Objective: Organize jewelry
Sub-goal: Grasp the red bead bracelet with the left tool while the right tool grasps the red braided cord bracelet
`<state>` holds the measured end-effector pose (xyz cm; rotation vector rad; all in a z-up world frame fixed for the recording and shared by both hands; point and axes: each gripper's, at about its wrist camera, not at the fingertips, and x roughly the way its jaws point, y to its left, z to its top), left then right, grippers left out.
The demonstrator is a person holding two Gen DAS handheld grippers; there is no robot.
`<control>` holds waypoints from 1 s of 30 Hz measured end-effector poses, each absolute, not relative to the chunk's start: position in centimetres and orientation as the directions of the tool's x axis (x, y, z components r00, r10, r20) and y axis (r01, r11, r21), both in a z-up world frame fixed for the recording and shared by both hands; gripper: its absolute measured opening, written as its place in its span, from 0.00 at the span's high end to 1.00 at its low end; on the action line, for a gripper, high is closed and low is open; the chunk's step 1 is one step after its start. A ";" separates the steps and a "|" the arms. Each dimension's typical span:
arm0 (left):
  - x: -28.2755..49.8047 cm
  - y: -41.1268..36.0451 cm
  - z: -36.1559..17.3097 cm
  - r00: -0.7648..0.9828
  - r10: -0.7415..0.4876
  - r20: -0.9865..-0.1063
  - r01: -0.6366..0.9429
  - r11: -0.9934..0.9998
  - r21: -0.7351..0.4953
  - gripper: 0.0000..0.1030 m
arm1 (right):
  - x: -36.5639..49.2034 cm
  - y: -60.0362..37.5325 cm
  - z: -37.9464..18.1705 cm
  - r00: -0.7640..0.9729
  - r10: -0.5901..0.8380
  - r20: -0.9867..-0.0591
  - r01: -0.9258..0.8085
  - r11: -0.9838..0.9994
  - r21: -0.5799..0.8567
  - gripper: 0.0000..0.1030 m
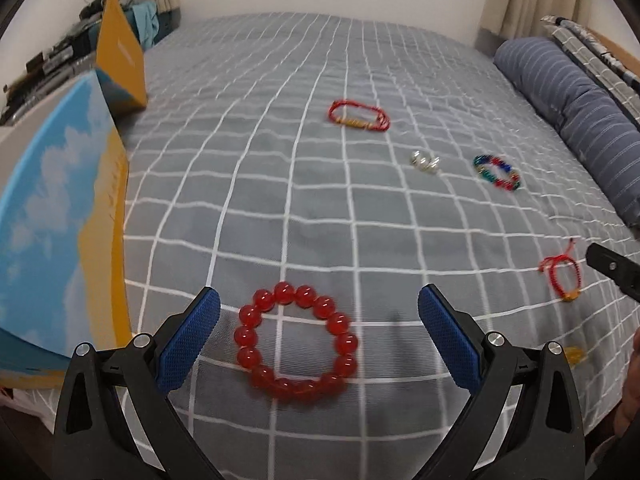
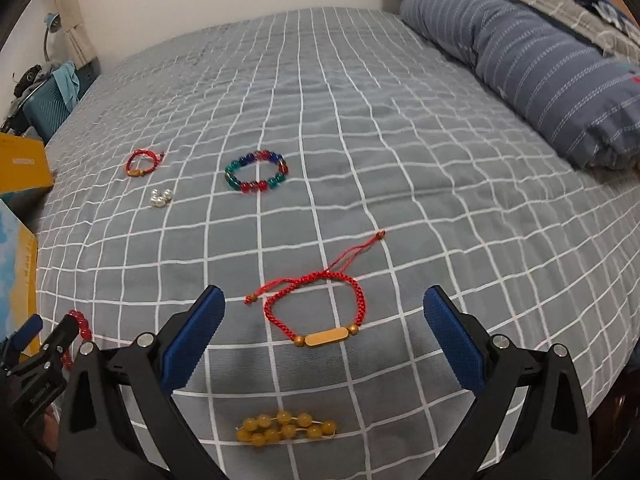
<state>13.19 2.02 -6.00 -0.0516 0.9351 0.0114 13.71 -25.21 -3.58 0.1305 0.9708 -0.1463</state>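
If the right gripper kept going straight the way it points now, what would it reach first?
Most likely the red cord bracelet with the gold bar, lying flat on the bedspread just ahead of the open right gripper and between its fingers. The yellow bead bracelet sits nearer the camera, probably behind the fingertips, though depth is uncertain.

Six pieces of jewelry lie on the bed. Two are bracelets of plain round beads: one red bead bracelet (image 1: 295, 342) at the lower centre of the left wrist view and one yellow bead bracelet (image 2: 286, 429) at the bottom centre of the right wrist view. One multicolored bead bracelet (image 2: 256, 171) sits in the upper middle. Two are red cord bracelets: one near (image 2: 316, 307) and one far (image 2: 141, 163) at the upper left. One cluster of silver beads (image 2: 160, 197) lies below it.
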 end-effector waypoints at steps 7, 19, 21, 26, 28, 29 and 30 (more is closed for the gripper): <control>13.9 2.7 -7.8 0.588 -0.005 -0.809 -0.040 0.999 -0.036 0.05 | 14.3 -26.0 -5.1 0.532 -0.066 -0.844 0.213 0.975 0.057 0.07; 14.6 2.9 -9.0 0.564 -0.023 -0.825 -0.036 0.998 -0.053 0.24 | 15.4 -26.5 -7.6 0.476 -0.082 -0.876 0.244 0.969 0.042 0.22; 14.6 3.0 -9.0 0.563 -0.021 -0.826 -0.037 0.998 -0.051 0.32 | 15.5 -26.5 -7.9 0.460 -0.086 -0.884 0.244 0.969 0.033 0.28; 14.5 3.4 -8.9 0.548 -0.030 -0.836 -0.046 0.997 -0.066 0.48 | 15.6 -26.2 -8.4 0.435 -0.066 -0.898 0.230 0.972 0.039 0.47; 14.4 3.5 -8.8 0.543 -0.034 -0.839 -0.049 0.996 -0.072 0.55 | 15.6 -26.0 -8.3 0.433 -0.071 -0.899 0.226 0.974 0.032 0.56; 14.4 3.6 -8.8 0.540 -0.033 -0.841 -0.050 0.996 -0.071 0.56 | 15.6 -26.1 -8.3 0.433 -0.073 -0.899 0.226 0.974 0.030 0.59; 14.4 3.5 -8.8 0.537 -0.031 -0.843 -0.050 0.996 -0.068 0.60 | 15.6 -26.0 -8.3 0.433 -0.073 -0.898 0.225 0.974 0.029 0.63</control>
